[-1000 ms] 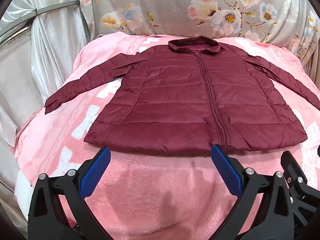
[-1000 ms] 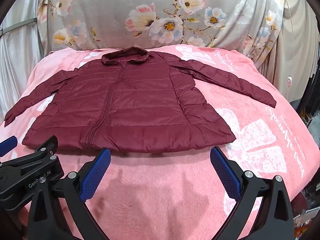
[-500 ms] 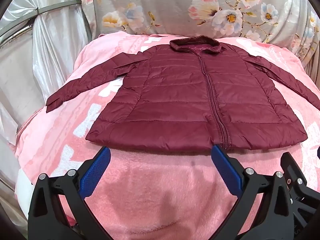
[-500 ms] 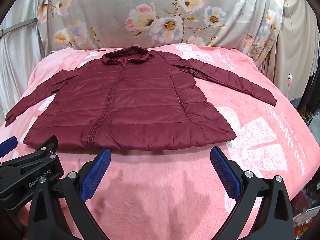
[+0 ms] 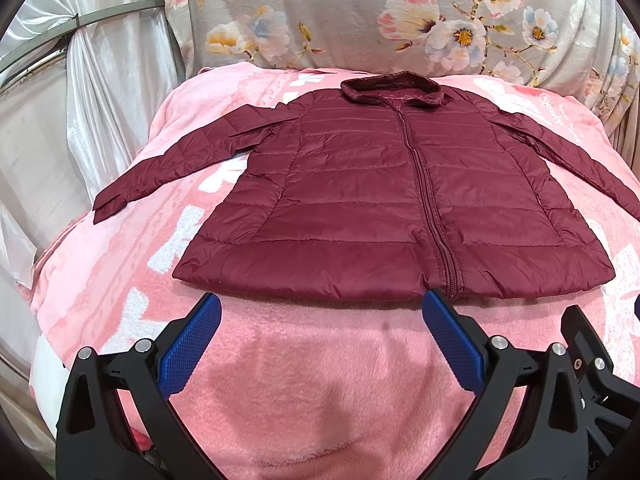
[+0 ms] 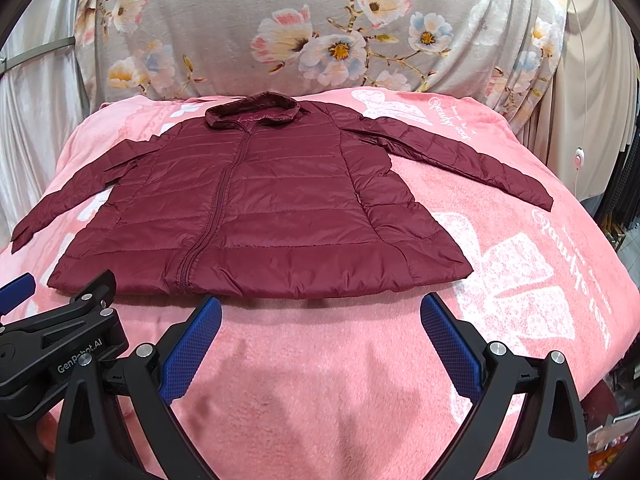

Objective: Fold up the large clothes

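A maroon quilted jacket (image 5: pixel 360 200) (image 6: pixel 256 208) lies flat and zipped on a pink blanket, collar at the far end, both sleeves spread out to the sides. Its hem runs just beyond my fingertips in both views. My left gripper (image 5: pixel 320 316) stands open over bare blanket, near the hem's left half and the zip's lower end. My right gripper (image 6: pixel 320 316) is open too, hovering before the hem's right half. Neither holds anything. The left gripper's body (image 6: pixel 60 344) shows at the lower left of the right wrist view.
The pink blanket (image 5: pixel 320 380) (image 6: pixel 520 280) with white prints covers a raised surface and drops off at the left and right edges. A floral grey cloth (image 5: pixel 360 12) hangs behind. Pale curtains (image 5: pixel 60 120) stand at the left; dark items (image 6: pixel 620 208) sit at the far right.
Both grippers have drawn back and down a little, so the jacket sits slightly higher in each view. Jaws stay open. The jacket has not moved.
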The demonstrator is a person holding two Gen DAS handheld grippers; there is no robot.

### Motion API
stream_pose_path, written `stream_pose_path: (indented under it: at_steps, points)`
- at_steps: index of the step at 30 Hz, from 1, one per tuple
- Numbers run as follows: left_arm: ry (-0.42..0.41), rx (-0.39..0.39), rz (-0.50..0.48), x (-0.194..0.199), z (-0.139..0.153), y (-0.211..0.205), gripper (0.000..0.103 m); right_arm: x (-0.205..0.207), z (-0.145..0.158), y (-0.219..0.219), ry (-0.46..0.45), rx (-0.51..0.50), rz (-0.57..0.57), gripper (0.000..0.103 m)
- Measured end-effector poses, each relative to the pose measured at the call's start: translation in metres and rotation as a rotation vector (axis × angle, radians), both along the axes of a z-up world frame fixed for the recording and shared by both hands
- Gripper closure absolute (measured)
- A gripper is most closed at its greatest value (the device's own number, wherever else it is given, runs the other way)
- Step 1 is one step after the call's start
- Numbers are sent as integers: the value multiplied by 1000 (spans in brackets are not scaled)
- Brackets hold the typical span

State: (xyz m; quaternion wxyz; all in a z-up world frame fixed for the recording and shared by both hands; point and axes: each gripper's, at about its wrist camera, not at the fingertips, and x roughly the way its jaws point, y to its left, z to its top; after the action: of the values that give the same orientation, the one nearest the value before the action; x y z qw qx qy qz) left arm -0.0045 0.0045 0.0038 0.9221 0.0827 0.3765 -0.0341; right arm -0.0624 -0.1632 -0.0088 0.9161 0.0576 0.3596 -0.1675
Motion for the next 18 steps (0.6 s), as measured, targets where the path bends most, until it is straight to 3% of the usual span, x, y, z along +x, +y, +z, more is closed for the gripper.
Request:
stream_pose_path:
  at_steps: [18]
  points:
    - [10,-2,5,-4,-6,7,5,2,-1,5,2,0,2,5]
